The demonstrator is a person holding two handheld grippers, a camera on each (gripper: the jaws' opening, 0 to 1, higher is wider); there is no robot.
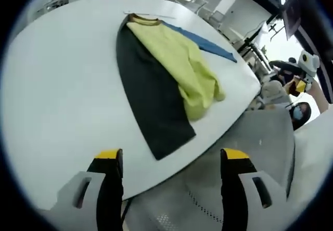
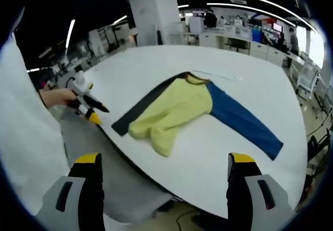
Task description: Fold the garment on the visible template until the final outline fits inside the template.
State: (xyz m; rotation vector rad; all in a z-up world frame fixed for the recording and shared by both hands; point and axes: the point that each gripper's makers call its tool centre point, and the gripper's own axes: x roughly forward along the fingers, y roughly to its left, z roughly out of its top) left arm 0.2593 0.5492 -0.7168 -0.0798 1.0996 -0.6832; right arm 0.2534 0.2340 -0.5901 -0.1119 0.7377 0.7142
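A garment lies flat on the round white table (image 1: 57,95). Its yellow body (image 1: 182,64) is bunched at the hem, a blue sleeve (image 1: 210,45) stretches off one side, and a long dark panel (image 1: 148,101) runs down the other to the table's near edge. In the right gripper view the yellow body (image 2: 174,111), blue sleeve (image 2: 244,122) and dark panel (image 2: 138,111) show whole. My left gripper (image 1: 171,155) hangs open over the table edge, short of the dark panel's end. My right gripper (image 2: 165,161) is open too, off the table. Each gripper appears in the other's view, hand-held: left (image 2: 99,114), right (image 1: 302,82).
A thin white strip (image 2: 218,76) lies just beyond the collar. The person's white clothing (image 2: 26,137) fills one side. A grey surface (image 1: 250,153) lies below the table edge. Desks, a white pillar (image 2: 153,12) and office clutter stand behind the table.
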